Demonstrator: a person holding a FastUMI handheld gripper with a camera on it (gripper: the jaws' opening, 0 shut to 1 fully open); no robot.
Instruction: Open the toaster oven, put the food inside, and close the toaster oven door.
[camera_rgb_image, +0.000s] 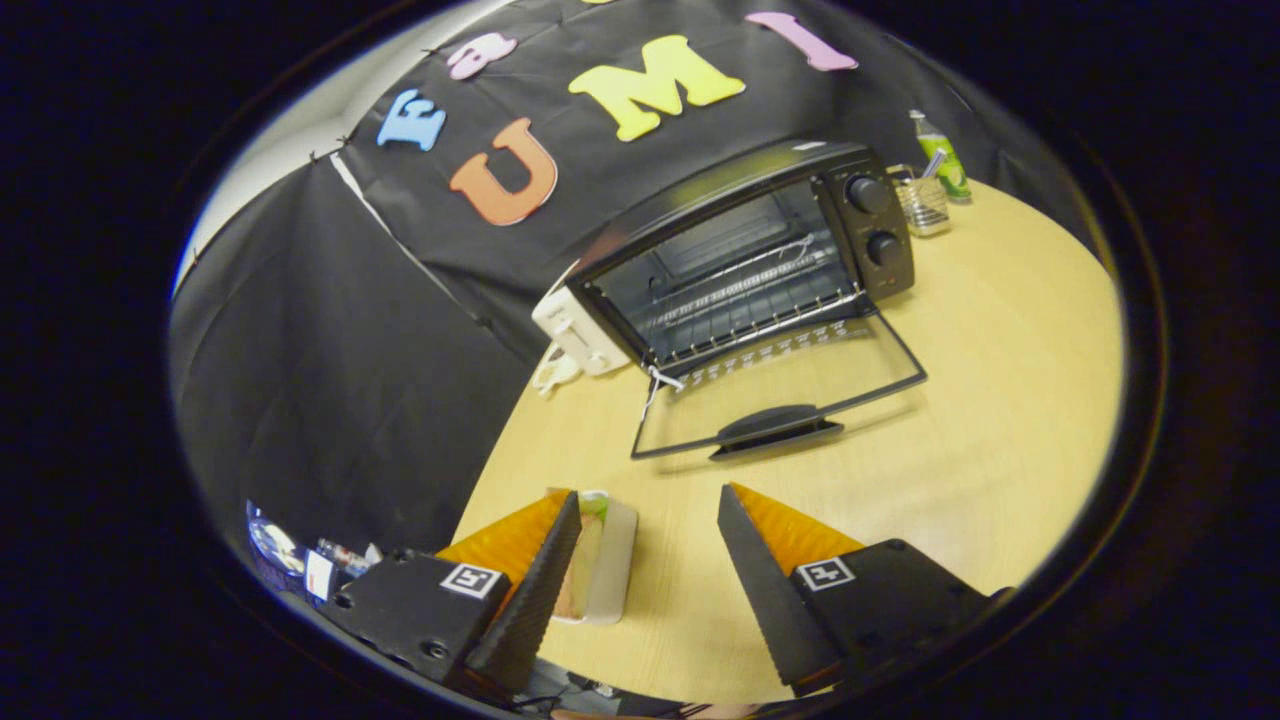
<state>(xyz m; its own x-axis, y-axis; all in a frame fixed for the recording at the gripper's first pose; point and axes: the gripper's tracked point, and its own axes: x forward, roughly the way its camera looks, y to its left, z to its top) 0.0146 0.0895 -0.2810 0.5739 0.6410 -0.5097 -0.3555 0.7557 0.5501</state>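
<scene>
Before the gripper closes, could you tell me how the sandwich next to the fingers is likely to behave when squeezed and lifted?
The sandwich looks soft and layered, so it will probably compress and could shed filling under a hard squeeze. It seems light for its size. It lies flat on the table, so rolling is unlikely. The gripper is open, one finger against it.

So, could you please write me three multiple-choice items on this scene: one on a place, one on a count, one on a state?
1. Where is the sandwich?
A. Against the left finger's inner face
B. On the oven rack
C. On the glass door

2. How many knobs does the toaster oven show?
A. One
B. Two
C. Four

3. The oven door is:
A. Shut
B. Folded down open
C. Removed

Answers:
1 A, it lies on the table beside that finger, the gripper open.
2 B, two knobs stacked on the right panel.
3 B, the door lies flat, the rack exposed.
</scene>
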